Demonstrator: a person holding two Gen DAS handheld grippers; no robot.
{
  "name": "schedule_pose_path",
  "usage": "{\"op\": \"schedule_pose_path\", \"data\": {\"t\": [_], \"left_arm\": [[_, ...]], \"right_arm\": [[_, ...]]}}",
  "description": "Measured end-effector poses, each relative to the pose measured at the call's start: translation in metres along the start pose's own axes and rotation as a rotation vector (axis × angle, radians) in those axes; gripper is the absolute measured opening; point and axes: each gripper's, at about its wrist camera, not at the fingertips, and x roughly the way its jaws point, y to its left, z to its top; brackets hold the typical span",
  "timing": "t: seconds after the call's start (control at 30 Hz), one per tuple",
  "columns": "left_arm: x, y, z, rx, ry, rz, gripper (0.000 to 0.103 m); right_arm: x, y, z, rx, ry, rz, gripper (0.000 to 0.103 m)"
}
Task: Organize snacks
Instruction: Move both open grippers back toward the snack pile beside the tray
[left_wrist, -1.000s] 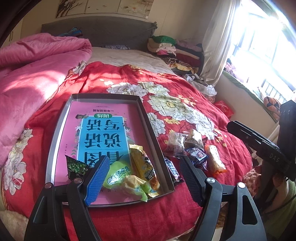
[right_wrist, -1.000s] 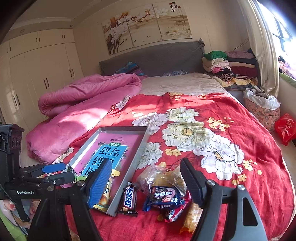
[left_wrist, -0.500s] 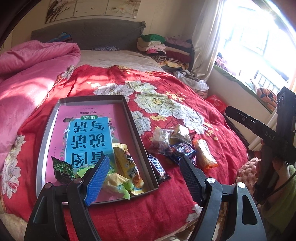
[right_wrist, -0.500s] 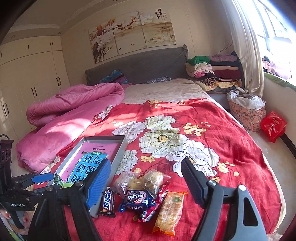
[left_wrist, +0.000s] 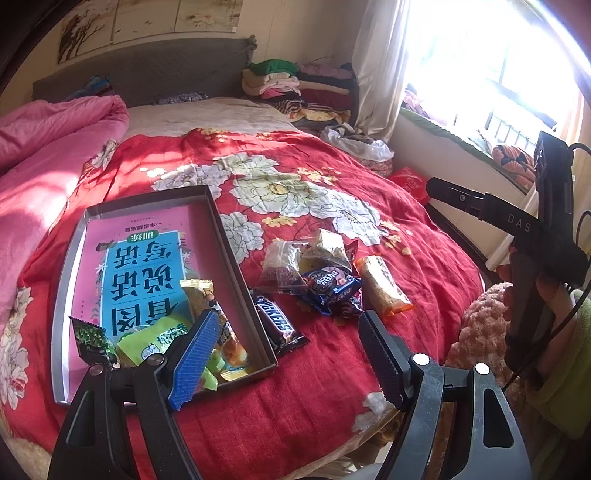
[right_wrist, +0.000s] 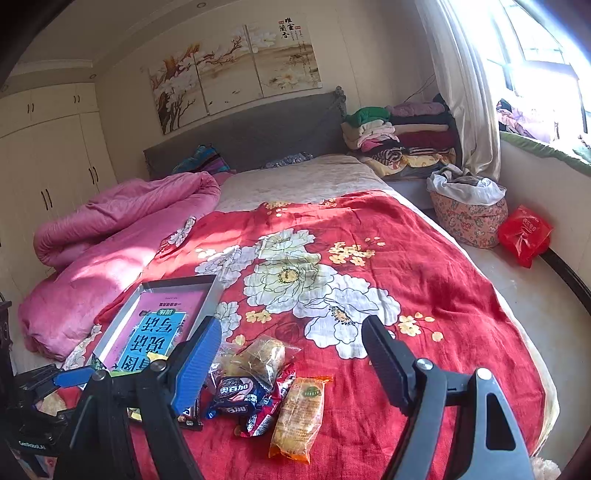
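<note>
Three snacks (left_wrist: 207, 332) in tray (left_wrist: 70, 258), five beside

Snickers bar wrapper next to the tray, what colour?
Dark brown, white lettering on the Snickers bar; left wrist view shows it best.

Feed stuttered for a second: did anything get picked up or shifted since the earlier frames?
Nothing picked up. Both views drifted, so the snack pile sits further left in the right wrist view. Left tool and right tool remain open and empty. Tray, its snacks and Snickers bar lie unchanged.
</note>
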Motion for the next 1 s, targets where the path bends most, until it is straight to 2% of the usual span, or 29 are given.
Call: {"op": "schedule_pose_path", "data": {"t": [0.5, 1.0], "left_arm": [[0.015, -0.003, -0.004, 0.005, 0.051, -0.009, 0.079], [0.030, 0.020, 0.002, -0.067, 0.085, -0.030, 0.079]], "right_arm": [[0.004, 0.012, -0.009, -0.058, 0.048, 0.032, 0.078], [0.037, 0.048, -0.037, -0.155, 0.203, 0.126, 0.078]]}}
